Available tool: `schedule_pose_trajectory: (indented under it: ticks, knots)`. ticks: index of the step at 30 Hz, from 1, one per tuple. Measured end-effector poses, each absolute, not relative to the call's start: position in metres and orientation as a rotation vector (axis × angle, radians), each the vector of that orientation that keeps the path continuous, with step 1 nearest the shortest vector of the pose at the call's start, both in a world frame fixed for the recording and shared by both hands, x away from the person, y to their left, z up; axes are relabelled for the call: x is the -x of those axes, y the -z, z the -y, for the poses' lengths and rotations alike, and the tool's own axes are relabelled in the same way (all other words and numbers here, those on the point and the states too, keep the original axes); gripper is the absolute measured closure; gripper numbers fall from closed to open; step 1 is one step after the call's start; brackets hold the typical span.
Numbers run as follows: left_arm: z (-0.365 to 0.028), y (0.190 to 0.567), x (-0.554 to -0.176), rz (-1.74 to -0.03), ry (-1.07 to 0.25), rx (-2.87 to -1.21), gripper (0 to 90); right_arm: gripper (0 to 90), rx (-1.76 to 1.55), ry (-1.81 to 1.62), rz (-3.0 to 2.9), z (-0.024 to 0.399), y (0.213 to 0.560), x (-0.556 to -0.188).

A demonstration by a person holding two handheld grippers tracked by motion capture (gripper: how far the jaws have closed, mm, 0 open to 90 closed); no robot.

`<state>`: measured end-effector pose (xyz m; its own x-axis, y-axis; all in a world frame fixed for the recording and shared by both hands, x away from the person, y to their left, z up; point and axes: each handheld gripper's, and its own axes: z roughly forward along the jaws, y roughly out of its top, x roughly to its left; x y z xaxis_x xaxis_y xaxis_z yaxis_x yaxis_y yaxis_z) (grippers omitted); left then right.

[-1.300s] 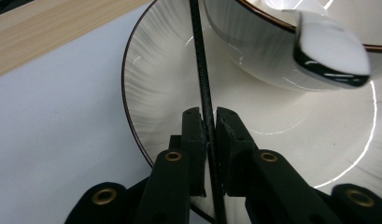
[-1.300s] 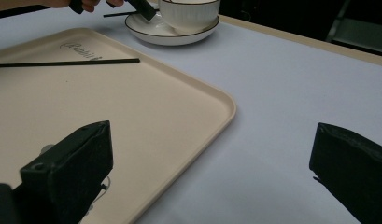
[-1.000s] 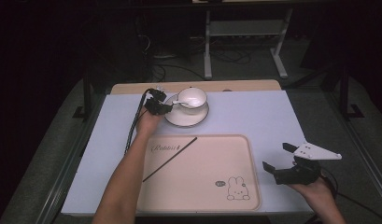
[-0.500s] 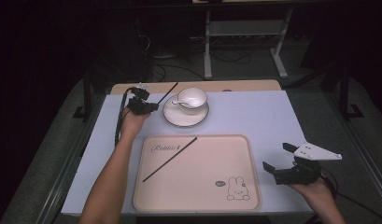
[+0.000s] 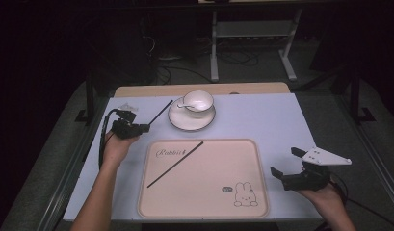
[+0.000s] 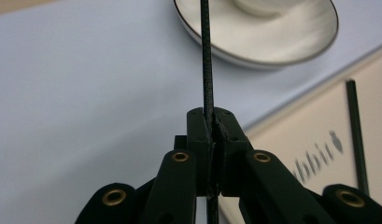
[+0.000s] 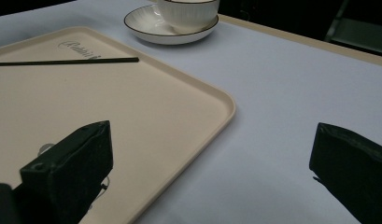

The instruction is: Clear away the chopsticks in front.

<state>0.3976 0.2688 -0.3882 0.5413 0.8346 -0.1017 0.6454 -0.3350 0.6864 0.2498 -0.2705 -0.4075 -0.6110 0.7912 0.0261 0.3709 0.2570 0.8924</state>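
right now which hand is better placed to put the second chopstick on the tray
Left. The left gripper is shut on the chopstick beside the tray, where the other chopstick lies. The right gripper is open, holding nothing, right of the tray.

A lab-like recording room, we think.
We see a covered table [image 5: 262, 120] in a dark room, metal stands [image 5: 214, 43], cables on the floor [image 5: 175, 72].

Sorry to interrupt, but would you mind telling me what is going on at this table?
A person works with two handheld grippers. The left gripper is shut on a thin black stick, holding it near the cup and saucer. A second stick lies on the beige tray. The right gripper is open beside the tray.
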Motion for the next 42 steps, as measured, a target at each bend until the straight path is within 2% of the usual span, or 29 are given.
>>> schedule_pose_trajectory:
  ticks: [9,18,28,42]
  knots:
    - [-0.272,0.392,-0.35,-1.165,-0.348,-2.098,85.9,0.0,-1.045,-1.307,-2.111,0.269,0.408,-0.249]
    - [-0.247,0.392,-0.314,-1.061,-0.291,-2.145,85.8,0.0,-1.036,-1.301,-2.119,0.269,0.408,-0.248]
    - [-0.207,0.403,-0.297,-0.957,-0.189,-2.246,85.8,0.0,-1.032,-1.296,-2.127,0.268,0.409,-0.25]
    - [-0.188,0.424,-0.3,-0.951,-0.151,-2.329,85.7,0.0,-1.031,-1.295,-2.13,0.268,0.41,-0.251]
